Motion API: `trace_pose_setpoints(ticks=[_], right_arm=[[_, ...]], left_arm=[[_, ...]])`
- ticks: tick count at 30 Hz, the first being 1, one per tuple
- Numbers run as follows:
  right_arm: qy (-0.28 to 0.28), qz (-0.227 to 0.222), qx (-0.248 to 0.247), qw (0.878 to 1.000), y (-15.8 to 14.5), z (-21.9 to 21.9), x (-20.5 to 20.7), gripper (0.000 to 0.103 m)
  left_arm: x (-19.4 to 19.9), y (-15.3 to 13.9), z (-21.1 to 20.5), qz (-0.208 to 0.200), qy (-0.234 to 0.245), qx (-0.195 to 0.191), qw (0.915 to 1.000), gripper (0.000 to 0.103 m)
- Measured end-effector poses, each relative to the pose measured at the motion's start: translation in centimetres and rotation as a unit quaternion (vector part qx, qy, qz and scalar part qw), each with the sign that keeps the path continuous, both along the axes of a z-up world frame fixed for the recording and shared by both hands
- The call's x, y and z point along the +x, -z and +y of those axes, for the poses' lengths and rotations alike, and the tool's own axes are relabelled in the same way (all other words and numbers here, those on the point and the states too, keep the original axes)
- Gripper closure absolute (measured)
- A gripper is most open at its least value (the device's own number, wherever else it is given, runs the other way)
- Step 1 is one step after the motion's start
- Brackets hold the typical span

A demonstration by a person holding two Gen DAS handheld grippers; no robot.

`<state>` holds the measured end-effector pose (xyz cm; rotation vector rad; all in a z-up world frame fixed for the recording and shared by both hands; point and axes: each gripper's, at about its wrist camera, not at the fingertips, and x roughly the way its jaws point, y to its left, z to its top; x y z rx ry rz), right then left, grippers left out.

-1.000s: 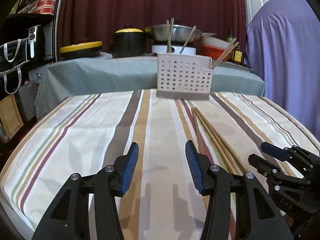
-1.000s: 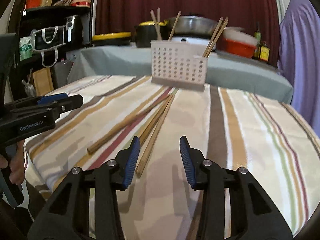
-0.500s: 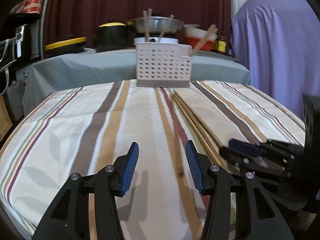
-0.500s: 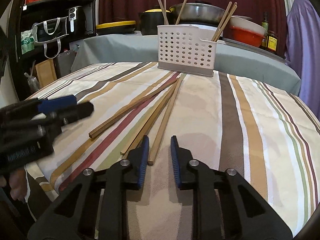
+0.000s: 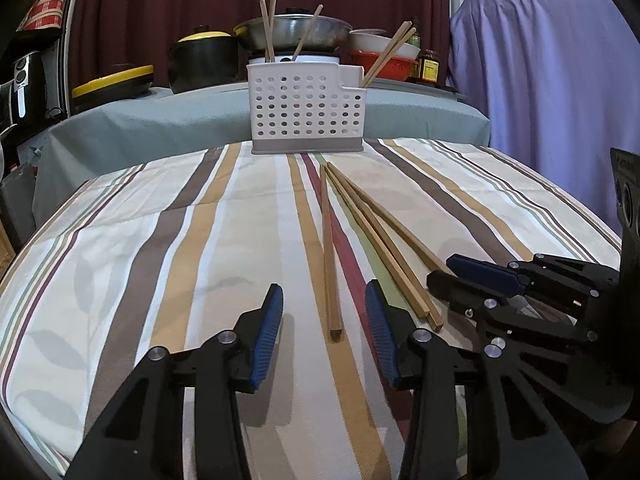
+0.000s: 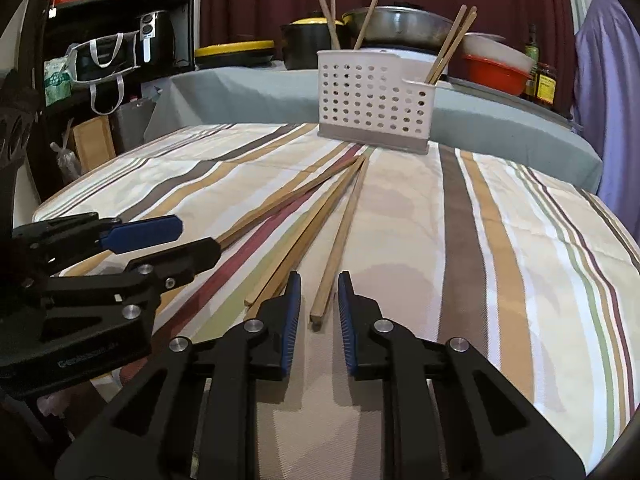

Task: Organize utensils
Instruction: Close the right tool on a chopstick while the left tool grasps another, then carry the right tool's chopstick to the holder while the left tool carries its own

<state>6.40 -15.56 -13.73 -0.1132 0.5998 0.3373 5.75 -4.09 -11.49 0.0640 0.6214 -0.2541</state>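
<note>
While both grippers hover low, loose chopsticks (image 6: 340, 236) point away toward the holder (image 6: 374, 106).
Right gripper (image 6: 319, 312), jaws narrowly apart, straddles the nearest stick's end; left gripper (image 5: 324, 320) gapes wider.

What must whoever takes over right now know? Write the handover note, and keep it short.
Left gripper: open, empty.
Right gripper: open only narrowly, empty; a chopstick end shows between its fingers, not gripped.
Four loose chopsticks lie fanned on the striped cloth, far ends toward the white basket.
Done: five standing chopsticks are in the basket.
Left: the four loose ones.
</note>
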Motion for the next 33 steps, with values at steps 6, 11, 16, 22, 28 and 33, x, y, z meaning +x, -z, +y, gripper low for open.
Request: trace_pose_setpoints(ticks=[6,11,16,22,28,33], right_arm=[[0.015,0.004,0.008,1.000,-0.1,-0.8,0.2,0.090],[0.019,0.007,0.012,1.000,-0.1,-1.2,0.3,0.094],[0.023,0.005,0.017,1.000,-0.3,-1.6,0.3,0.094],[0.033,-0.009,0.023,0.999,-1.1,-2.3,0.1,0.095],[0.041,-0.040,0.015,0.998,-2.5,-2.8,-0.2,0.096],[0.044,-0.072,0.009,0.996,-4.2,-3.2,-0.4,0.097]], left_arm=[[0.4,0.5,0.1,0.013,0.002,-0.005,0.9999,0.075],[0.5,0.5,0.0,0.013,0.007,-0.006,0.9999,0.089],[0.5,0.5,0.0,0.013,0.010,-0.006,0.9998,0.095],[0.5,-0.1,0.5,0.000,-0.003,-0.007,1.0000,0.096],[0.3,-1.7,1.0,-0.028,-0.013,-0.007,0.9995,0.096],[0.3,-3.8,1.4,-0.059,-0.020,-0.009,0.9980,0.096]])
